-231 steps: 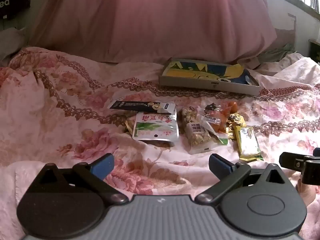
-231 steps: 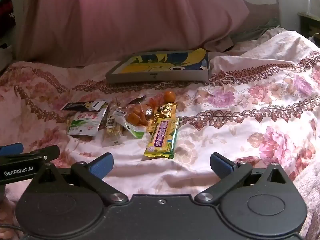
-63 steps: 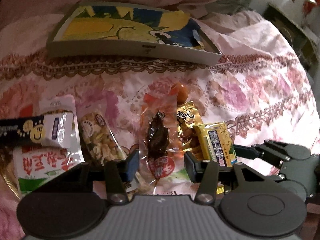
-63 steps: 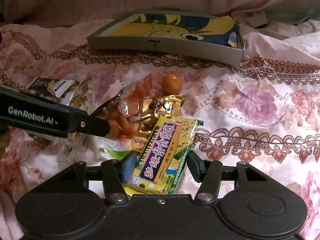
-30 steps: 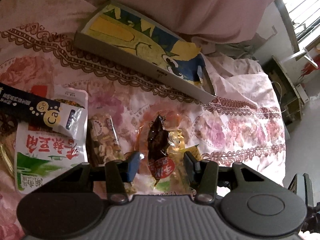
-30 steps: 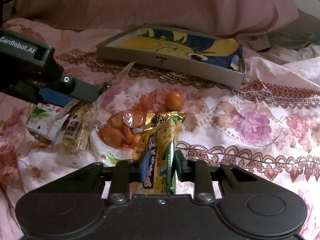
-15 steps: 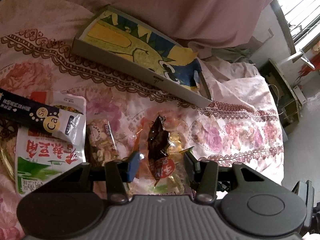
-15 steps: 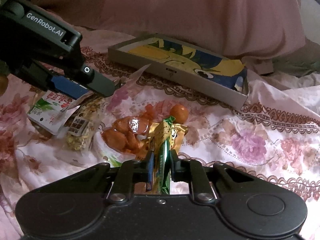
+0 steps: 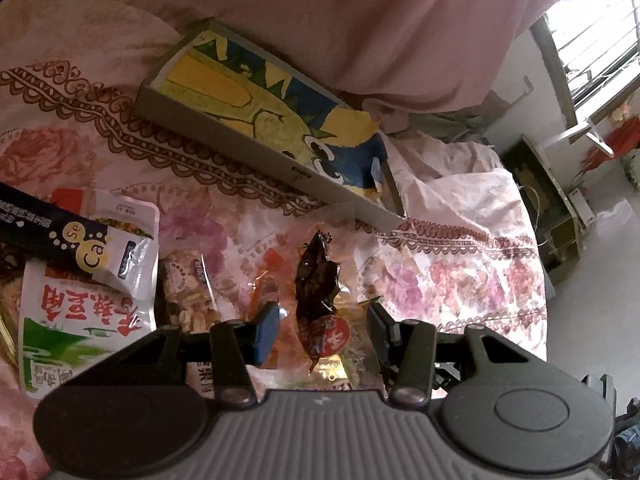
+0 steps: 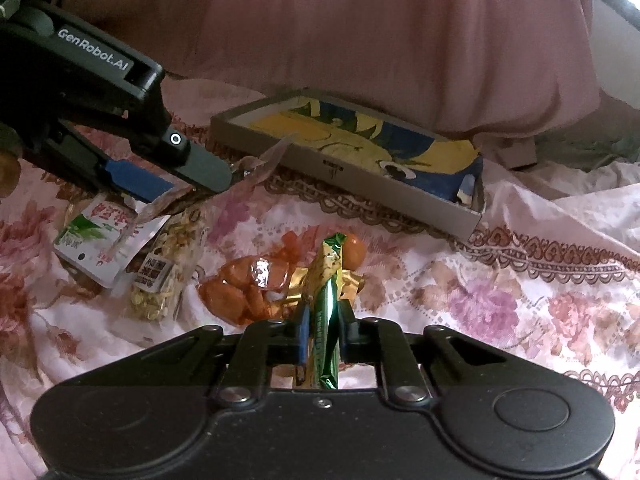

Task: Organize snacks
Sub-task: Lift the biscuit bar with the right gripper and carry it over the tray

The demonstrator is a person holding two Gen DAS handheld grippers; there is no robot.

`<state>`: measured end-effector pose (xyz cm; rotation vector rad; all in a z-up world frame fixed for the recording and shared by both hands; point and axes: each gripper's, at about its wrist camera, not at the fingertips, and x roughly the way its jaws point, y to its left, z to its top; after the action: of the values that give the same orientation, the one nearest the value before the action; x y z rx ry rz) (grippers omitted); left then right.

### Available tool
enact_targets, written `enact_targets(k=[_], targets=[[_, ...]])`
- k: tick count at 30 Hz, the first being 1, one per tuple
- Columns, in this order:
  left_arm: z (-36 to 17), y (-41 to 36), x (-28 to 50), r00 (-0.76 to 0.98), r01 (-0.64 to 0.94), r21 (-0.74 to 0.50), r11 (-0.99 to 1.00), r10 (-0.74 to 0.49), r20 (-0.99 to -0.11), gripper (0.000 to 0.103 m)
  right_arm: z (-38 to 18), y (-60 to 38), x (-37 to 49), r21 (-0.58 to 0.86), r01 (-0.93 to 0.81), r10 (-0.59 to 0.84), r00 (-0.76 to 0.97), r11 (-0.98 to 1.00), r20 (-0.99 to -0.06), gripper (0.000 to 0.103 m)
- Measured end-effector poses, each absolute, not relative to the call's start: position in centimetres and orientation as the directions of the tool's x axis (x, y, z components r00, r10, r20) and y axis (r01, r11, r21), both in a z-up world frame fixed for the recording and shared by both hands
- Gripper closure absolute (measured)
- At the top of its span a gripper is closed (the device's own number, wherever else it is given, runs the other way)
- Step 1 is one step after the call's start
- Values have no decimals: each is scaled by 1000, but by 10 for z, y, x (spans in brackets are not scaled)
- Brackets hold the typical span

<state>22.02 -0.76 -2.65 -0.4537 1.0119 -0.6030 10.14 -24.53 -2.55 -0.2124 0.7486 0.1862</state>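
Note:
My left gripper [image 9: 323,330] is shut on a clear packet with a dark snack and red label [image 9: 318,292] and holds it above the bed. In the right wrist view the same gripper [image 10: 160,184] holds the clear packet [image 10: 256,168] high at the left. My right gripper [image 10: 324,330] is shut on the edge of a green and yellow snack bar [image 10: 327,280], lifted over the pile. The shallow grey box with the yellow and blue picture [image 9: 256,92] lies beyond, also in the right wrist view [image 10: 360,148].
On the floral bedspread [image 10: 500,292] lie an orange packet [image 10: 248,288], a gold wrapper [image 10: 352,280], a nut bar [image 10: 160,276], a green and white pouch [image 9: 80,312] and a black stick pack [image 9: 48,220]. A pink quilt [image 10: 360,32] rises behind the box.
Both grippers closed on their packets and lifted them off the pile. The right gripper turned the bar edge-on. The left gripper rose higher, toward the box.

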Motion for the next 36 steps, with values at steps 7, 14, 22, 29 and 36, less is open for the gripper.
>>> enact_targets(k=[7,14,22,29,36], targets=[[-17,-8,229,439,280,-597,752,-653,-617,51,-13,-247,107,-137,-231,90,759,963,-644,88],[-8,-16,259,526,298,-565,769,-627,-575,51,-1,-251,133,-131,-203,90,806,970,-585,91],[0,-30,309,608,301,-568,766,-613,-504,51,2,-261,188,-141,-156,62,854,978,-516,91],[-7,-51,356,679,295,-540,788,-570,-462,51,0,-283,260,-15,-83,66,877,996,-476,91],[-35,-45,390,723,233,-559,796,-526,-448,50,-19,-294,325,136,-36,101,857,990,-506,91]])
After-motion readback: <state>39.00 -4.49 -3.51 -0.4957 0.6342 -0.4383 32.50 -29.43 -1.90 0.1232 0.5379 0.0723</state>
